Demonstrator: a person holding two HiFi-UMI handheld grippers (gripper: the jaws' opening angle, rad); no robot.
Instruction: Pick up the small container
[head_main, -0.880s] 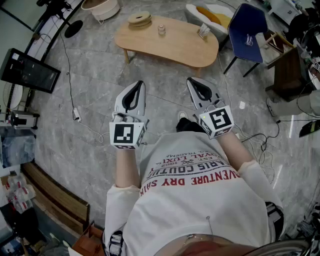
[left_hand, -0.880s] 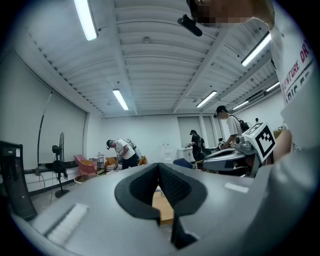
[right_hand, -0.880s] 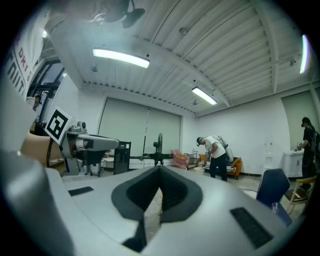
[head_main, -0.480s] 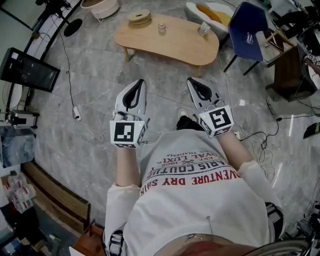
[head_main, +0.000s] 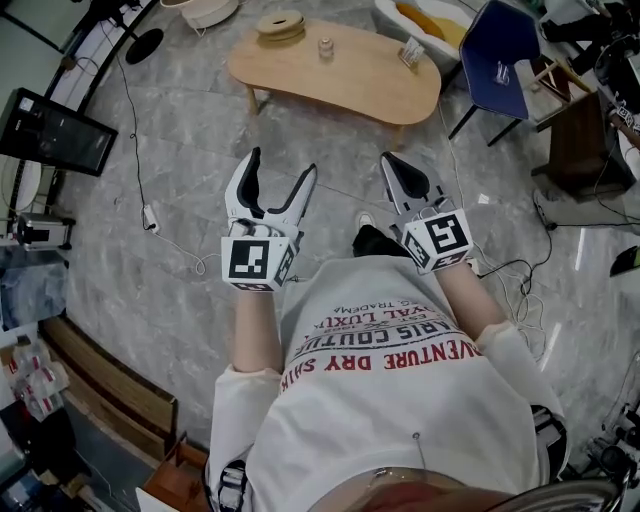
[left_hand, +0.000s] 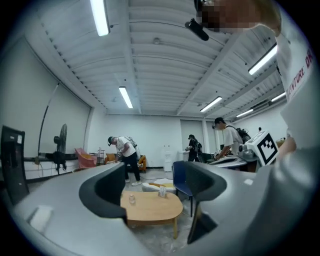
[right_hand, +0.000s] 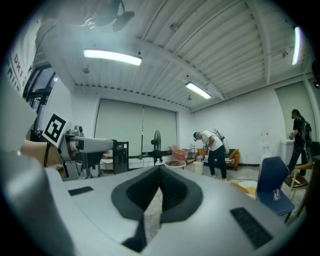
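Observation:
The small container, a little clear jar, stands on the light wooden low table a few steps ahead of me. In the left gripper view the jar shows between the jaws, far off on the table. My left gripper is held out at waist height, open, with nothing between its fingers. My right gripper is beside it, shut and empty. In the right gripper view the right gripper has its dark pads together and points away from the table.
A round wooden stack and a small card stand share the table. A blue chair stands at its right end. Cables and a plug block lie on the floor at left, near a dark monitor. People work at the far wall.
The left gripper's jaws have gone from shut to wide open. Both grippers have shifted slightly forward toward the table. The right gripper stays shut.

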